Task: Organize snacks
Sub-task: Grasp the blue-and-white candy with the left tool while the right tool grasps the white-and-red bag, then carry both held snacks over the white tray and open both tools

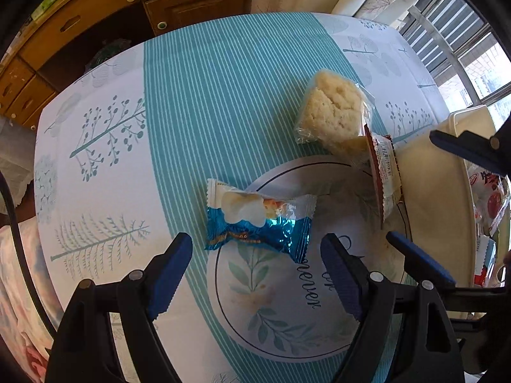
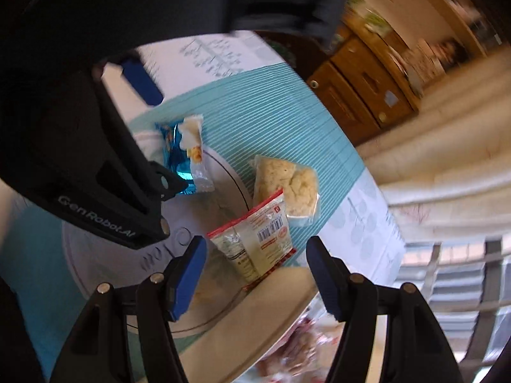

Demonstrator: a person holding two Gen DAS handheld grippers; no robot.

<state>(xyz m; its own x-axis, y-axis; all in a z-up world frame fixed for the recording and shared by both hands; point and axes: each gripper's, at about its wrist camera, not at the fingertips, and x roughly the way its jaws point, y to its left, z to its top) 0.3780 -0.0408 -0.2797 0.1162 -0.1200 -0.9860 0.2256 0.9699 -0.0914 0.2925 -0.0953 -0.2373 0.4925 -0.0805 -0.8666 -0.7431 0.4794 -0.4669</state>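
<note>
- Left tool (image 1: 255,274) is hanging over the blue-wrapped snack (image 1: 258,220), jaws apart, empty.
- Right tool (image 2: 255,274) is standing parted, empty, near the red-edged packet (image 2: 255,239).
- Wrapper is probably light, crinkly, slippery; grip mid-body.

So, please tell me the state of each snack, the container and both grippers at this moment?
blue snack packet: sealed, flat on tablecloth.
clear-wrapped cake: sealed, on tablecloth.
red-edged packet: leaning against container.
cream container: open, holding snacks.
left gripper: open, empty.
right gripper: open, empty.
</note>
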